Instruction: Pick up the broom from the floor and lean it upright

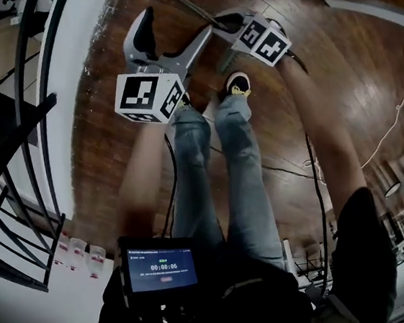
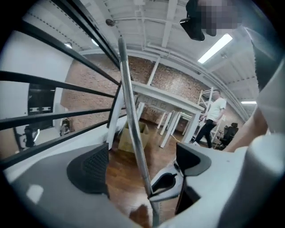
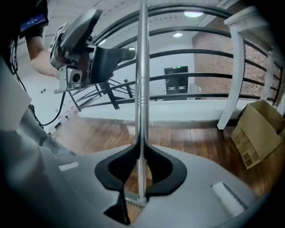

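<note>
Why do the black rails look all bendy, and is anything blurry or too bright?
Right gripper view: the wide lens bows the rails into arcs, but the broom pole in the middle looks straight and sharp. Left gripper view: the ceiling lamp glares white and the corners are dark. Head view: the floor shines in streaks.

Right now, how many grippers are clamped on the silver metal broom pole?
1. The right gripper is shut on the silver metal broom pole. The left gripper is open, the pole passing between its jaws.
</note>
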The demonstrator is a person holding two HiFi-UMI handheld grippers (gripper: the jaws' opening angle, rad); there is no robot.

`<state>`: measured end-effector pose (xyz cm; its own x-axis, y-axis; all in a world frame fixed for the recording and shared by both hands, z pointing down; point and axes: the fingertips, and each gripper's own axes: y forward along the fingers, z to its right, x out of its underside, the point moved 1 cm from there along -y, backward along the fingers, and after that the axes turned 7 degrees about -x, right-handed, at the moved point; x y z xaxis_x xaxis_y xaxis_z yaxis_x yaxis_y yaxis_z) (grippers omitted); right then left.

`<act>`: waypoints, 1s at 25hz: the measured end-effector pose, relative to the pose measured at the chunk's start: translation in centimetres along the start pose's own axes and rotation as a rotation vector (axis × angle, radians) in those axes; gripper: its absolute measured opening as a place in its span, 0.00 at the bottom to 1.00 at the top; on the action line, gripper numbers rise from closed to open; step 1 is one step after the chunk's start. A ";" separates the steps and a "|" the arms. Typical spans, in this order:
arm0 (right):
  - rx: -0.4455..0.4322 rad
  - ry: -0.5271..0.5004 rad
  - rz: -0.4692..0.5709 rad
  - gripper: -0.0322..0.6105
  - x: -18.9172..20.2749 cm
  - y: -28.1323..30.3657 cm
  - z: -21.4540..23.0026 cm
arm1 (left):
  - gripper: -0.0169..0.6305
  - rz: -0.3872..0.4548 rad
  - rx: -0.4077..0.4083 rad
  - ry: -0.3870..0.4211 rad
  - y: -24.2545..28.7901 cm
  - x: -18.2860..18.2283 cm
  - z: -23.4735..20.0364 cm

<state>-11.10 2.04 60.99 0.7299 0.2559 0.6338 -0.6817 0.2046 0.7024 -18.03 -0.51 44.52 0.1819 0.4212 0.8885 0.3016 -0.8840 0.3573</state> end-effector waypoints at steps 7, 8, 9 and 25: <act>0.145 0.197 0.220 0.17 -0.7 -8.7 0.7 | 0.19 0.035 0.159 0.078 7.7 -7.9 10.0; 0.179 0.236 0.259 0.17 -0.6 -10.0 1.3 | 0.18 0.025 0.194 0.082 8.8 -8.6 11.4; 0.212 0.273 0.296 0.17 -0.5 -11.3 1.9 | 0.18 0.016 0.236 0.105 9.9 -9.4 13.1; 0.445 0.600 0.478 0.18 7.9 -21.6 10.5 | 0.18 -0.063 0.578 0.327 21.3 -8.4 29.1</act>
<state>9.93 -10.26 54.24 0.1374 0.6975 0.7033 -0.7332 -0.4058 0.5456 14.08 -16.99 36.28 -0.1179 0.3049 0.9451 0.7720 -0.5704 0.2803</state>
